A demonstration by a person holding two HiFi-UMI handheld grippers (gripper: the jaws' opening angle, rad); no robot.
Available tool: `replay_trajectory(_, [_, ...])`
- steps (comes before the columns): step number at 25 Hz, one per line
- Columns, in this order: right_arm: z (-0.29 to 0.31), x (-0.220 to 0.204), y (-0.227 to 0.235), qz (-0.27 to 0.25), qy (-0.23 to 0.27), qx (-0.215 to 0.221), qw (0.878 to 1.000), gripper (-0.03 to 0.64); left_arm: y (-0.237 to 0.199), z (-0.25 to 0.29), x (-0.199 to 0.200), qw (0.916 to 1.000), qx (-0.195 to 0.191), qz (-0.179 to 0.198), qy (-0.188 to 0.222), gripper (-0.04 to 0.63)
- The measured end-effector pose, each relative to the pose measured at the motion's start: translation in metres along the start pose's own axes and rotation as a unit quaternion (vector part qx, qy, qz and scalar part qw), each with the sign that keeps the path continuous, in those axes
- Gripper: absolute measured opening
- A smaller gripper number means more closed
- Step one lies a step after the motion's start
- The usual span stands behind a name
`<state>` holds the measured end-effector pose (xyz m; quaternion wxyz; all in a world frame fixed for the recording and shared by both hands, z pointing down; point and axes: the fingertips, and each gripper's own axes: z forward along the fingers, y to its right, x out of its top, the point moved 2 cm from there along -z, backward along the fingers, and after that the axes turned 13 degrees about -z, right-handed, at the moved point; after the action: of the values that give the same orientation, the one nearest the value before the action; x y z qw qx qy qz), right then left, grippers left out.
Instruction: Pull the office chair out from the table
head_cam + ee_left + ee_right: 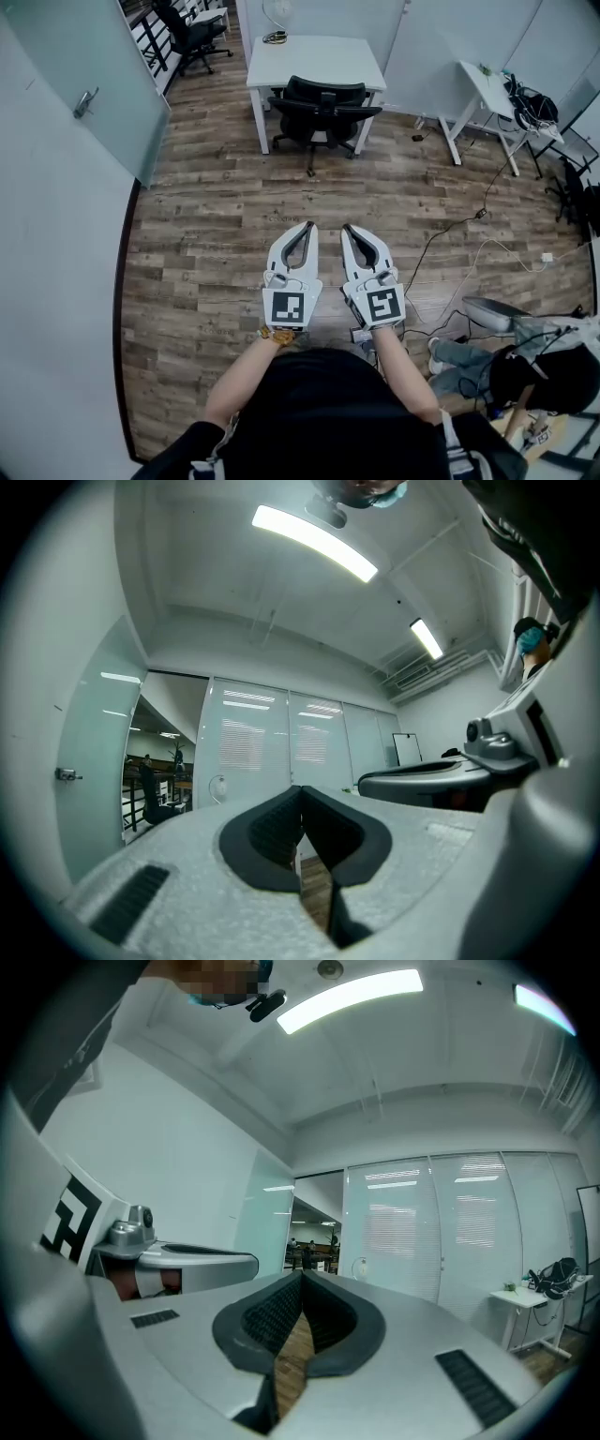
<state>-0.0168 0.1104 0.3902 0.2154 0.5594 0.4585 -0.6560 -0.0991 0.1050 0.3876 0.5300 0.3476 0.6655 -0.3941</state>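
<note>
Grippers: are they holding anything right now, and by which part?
Nothing is held. The left gripper and the right gripper are both shut with nothing between their jaws, far from the office chair.

No readable text or labels

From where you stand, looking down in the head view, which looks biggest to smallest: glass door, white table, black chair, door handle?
1. glass door, largest, partly because it is nearer the camera.
2. white table and black chair: nearly alike, the table slightly wider, so I won't rank them.
3. door handle, smallest.
</note>
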Motion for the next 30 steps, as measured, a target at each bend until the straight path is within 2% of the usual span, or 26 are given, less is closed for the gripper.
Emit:
replay_trajectory(8, [0.033, -0.012, 0.007, 0.004, -0.018, -0.009, 1.0, 0.006, -0.03, 0.025, -0.008, 1.0, 0.0, 0.0, -0.009, 0.018])
replay_trajectory(14, [0.058, -0.035, 0.036, 0.008, -0.036, -0.005, 0.999, 0.006, -0.041, 0.063, -0.023, 0.9997, 0.009, 0.002, -0.021, 0.018])
replay_trajectory(24, [0.102, -0.074, 0.108, 0.015, -0.01, 0.012, 1.0, 0.006, -0.032, 0.156, -0.041, 0.9988, 0.032, 0.027, -0.026, 0.018])
replay_trajectory(30, [0.124, -0.102, 0.165, 0.01, -0.016, 0.029, 0.999, 0.006, -0.024, 0.208, -0.05, 0.9976, 0.047, 0.042, -0.03, 0.018])
